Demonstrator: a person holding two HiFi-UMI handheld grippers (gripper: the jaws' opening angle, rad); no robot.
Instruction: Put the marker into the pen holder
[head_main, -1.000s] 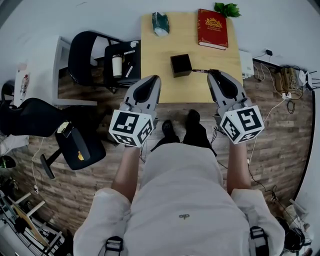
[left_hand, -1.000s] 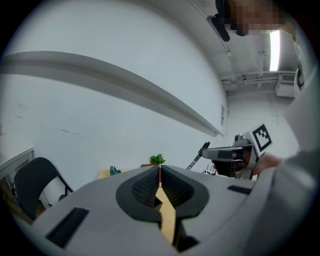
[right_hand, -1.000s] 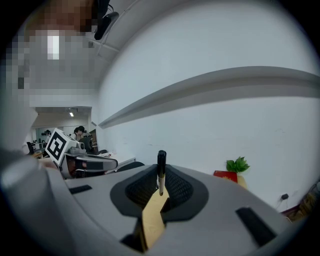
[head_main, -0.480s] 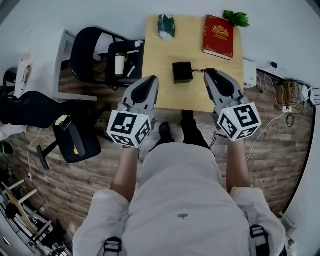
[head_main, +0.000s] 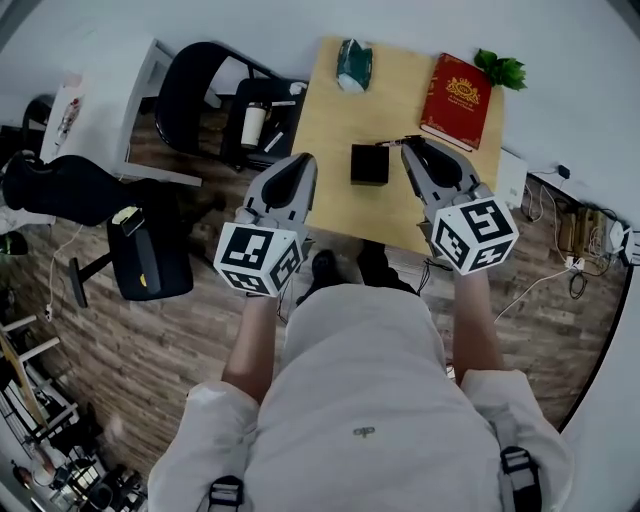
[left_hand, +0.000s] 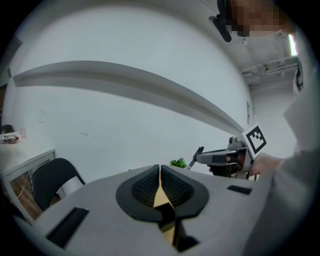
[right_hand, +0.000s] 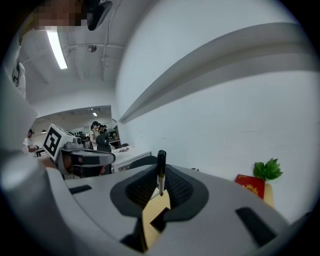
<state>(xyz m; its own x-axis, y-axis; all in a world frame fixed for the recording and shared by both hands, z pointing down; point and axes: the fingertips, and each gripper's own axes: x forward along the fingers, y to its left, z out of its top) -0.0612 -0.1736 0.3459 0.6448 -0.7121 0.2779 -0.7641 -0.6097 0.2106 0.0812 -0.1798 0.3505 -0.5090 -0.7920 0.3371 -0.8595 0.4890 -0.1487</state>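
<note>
My right gripper is clamped on the marker, which stands upright between the pads with its dark end poking above them. In the head view this gripper sits right of centre near the top, just beside the black pen holder on the wooden table. My left gripper has its jaws together on nothing, left of the holder. A red book lies at upper right.
</note>
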